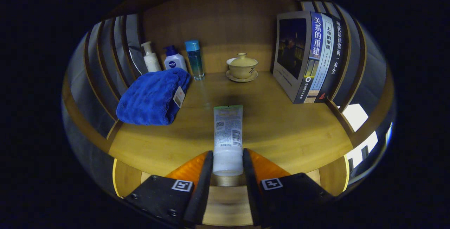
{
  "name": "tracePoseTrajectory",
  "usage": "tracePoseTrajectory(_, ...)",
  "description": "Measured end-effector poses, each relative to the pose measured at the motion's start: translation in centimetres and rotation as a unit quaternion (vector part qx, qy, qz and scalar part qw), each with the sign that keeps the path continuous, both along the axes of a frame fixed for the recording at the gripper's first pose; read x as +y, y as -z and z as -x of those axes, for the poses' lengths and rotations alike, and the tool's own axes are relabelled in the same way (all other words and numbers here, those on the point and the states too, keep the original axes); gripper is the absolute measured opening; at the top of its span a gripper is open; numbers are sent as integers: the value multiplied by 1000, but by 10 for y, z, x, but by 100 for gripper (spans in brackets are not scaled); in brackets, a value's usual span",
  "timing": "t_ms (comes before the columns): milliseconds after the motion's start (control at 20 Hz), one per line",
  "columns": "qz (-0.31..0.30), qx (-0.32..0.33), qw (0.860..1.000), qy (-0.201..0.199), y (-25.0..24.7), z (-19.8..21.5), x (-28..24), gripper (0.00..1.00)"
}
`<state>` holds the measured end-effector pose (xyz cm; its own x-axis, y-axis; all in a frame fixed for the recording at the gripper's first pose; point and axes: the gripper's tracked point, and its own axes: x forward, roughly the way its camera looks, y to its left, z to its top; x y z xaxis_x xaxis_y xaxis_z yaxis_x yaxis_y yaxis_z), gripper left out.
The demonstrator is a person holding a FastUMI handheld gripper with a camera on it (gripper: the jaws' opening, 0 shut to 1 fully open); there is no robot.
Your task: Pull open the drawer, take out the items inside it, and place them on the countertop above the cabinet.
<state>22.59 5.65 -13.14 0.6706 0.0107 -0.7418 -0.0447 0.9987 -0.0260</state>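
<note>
A white squeeze tube with a green crimped end sits between my two fingers, cap end toward me and crimped end pointing away over the wooden countertop. My gripper is shut on the tube's cap end, with both fingers pressing its sides. The tube hangs just above the countertop's front part and casts a shadow beyond its far end. A folded blue towel with a white tag lies on the countertop ahead and to the left of the fingers.
Three bottles stand at the back left behind the towel. A lidded tea bowl on a saucer sits at the back middle. Several books stand upright at the right. Slatted wooden side walls close in both sides.
</note>
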Motion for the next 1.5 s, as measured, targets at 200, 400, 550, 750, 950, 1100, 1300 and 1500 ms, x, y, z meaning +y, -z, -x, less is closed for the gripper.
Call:
tracePoseTrajectory(200, 5, 4, 1000, -7, -3, 8, 6, 90)
tracePoseTrajectory(400, -7, -36, 999, -7, -32, 14, 13, 98)
tracePoseTrajectory(550, -17, -106, 994, -22, -77, 25, 23, 98)
tracePoseTrajectory(750, -38, -214, 974, -57, -141, 67, 45, 98)
tracePoseTrajectory(950, -54, -254, 962, -90, -139, 123, 64, 97)
tracePoseTrajectory(1100, -70, -276, 953, -99, -121, 157, 72, 98)
tracePoseTrajectory(1300, -57, -302, 949, -71, -96, 199, 58, 98)
tracePoseTrajectory(1500, -14, -327, 943, -55, -76, 221, 38, 97)
